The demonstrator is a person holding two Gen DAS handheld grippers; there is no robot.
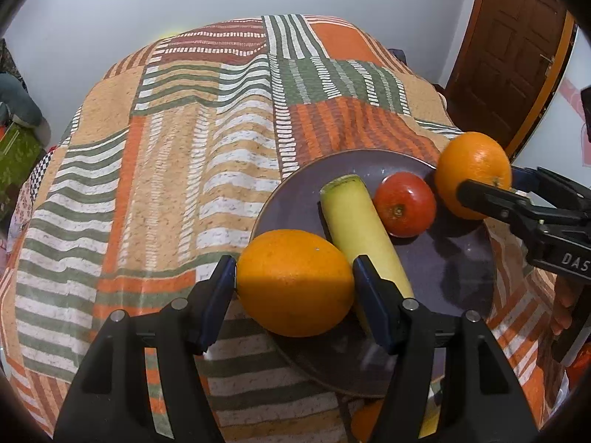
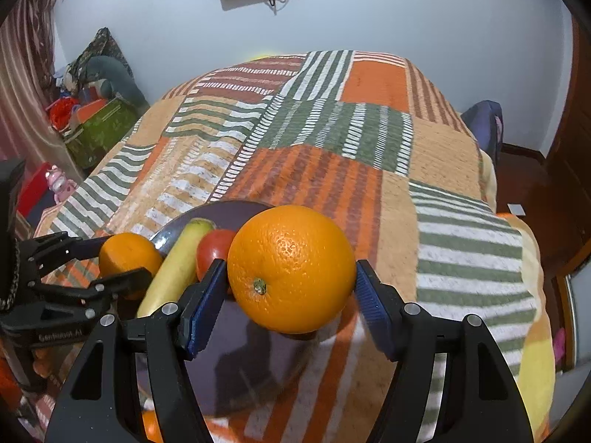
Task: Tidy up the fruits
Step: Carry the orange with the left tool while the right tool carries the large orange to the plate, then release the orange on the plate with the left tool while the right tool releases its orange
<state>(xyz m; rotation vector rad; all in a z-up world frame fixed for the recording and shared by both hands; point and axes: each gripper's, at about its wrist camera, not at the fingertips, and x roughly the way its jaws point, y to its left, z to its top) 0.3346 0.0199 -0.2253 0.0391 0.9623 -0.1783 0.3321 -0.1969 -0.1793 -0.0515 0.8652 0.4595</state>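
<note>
Left wrist view: the plate (image 1: 454, 277) holds a banana (image 1: 354, 221) and tomato (image 1: 405, 203). The left gripper (image 1: 294, 277) pinches one orange (image 1: 291, 280) at its rim; the right gripper (image 2: 290, 277) pinches another orange (image 2: 291, 267).

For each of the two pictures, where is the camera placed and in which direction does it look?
Left wrist view: sits on the left tongs, looking forward over the round dark purple plate; its blue pads grip one round orange fruit.
Right wrist view: sits on the right tongs, looking over the plate's right edge; its pads flank a second orange.
Shared: plate, yellow banana, red tomato.
</note>
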